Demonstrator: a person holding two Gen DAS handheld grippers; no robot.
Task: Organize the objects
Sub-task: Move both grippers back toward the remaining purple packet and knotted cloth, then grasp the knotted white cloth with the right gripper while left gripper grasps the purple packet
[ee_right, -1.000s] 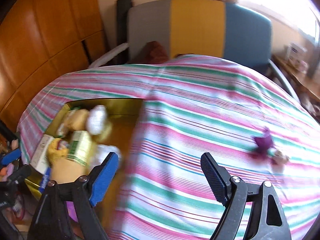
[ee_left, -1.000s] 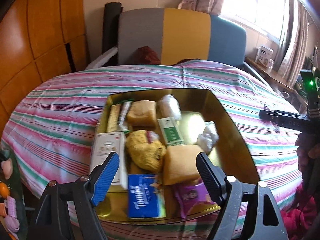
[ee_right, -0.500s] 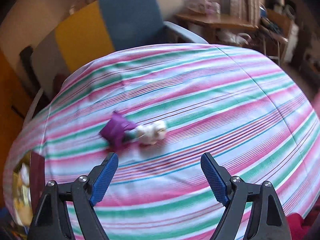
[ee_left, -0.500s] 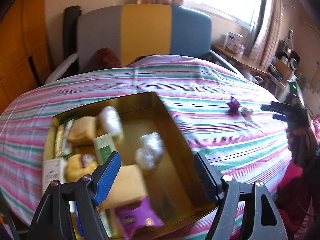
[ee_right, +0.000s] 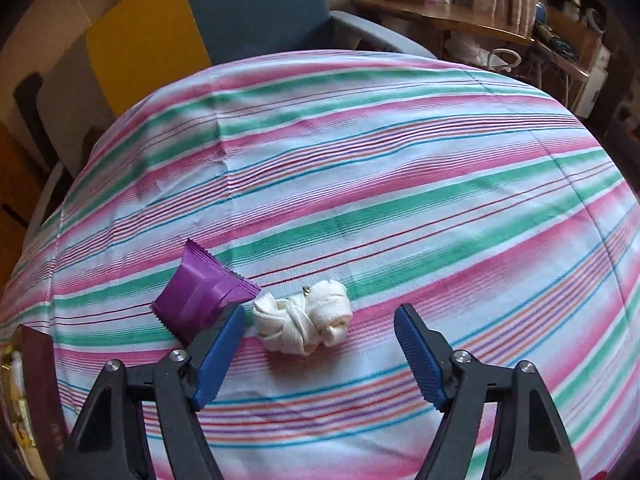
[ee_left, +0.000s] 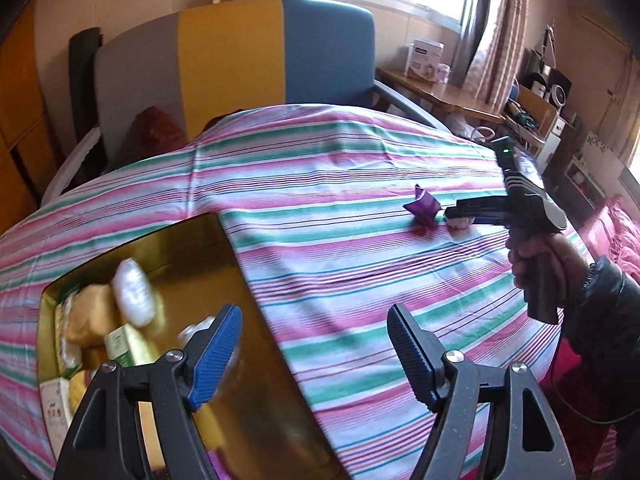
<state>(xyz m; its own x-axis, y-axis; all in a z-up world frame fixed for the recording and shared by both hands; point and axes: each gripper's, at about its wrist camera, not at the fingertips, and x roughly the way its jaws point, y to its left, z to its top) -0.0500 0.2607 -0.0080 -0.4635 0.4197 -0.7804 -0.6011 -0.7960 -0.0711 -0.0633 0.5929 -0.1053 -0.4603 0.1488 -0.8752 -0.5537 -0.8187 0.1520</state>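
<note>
**A:** Where is your right gripper (ee_right: 320, 348)?

**B:** You hold it low over the striped tablecloth (ee_right: 400, 168), jaws spread wide with nothing between them. The white bundle of rolled cloth (ee_right: 304, 322) lies on the cloth just ahead of the gap, nearer your blue left finger pad (ee_right: 218, 356) than the other one.

**A:** And the purple piece?

**B:** The purple foil packet (ee_right: 202, 292) lies just left of the bundle, one corner close to it; whether they touch you cannot tell. Your left pad overlaps the packet's lower edge in the right wrist view.

**A:** Your other hand?

**B:** Your left gripper (ee_left: 314, 354) is also spread wide and holds nothing. It hangs over the right wall of the gold tin box (ee_left: 256, 344), where that wall meets the tablecloth (ee_left: 320, 184).

**A:** What is in the box?

**B:** Blurred goods, packed toward its left side: a white wrapped roll (ee_left: 134, 296), a tan bun-like packet (ee_left: 90, 314), a green-and-white carton (ee_left: 122, 344), and a white box with red print (ee_left: 54, 408) at the lower left.

**A:** Can you see the far items from the left wrist?

**B:** Yes. The purple packet (ee_left: 423, 207) sits well apart from the box, and your right gripper (ee_left: 460, 213) reaches in beside it, held in your right hand (ee_left: 540, 264).
</note>
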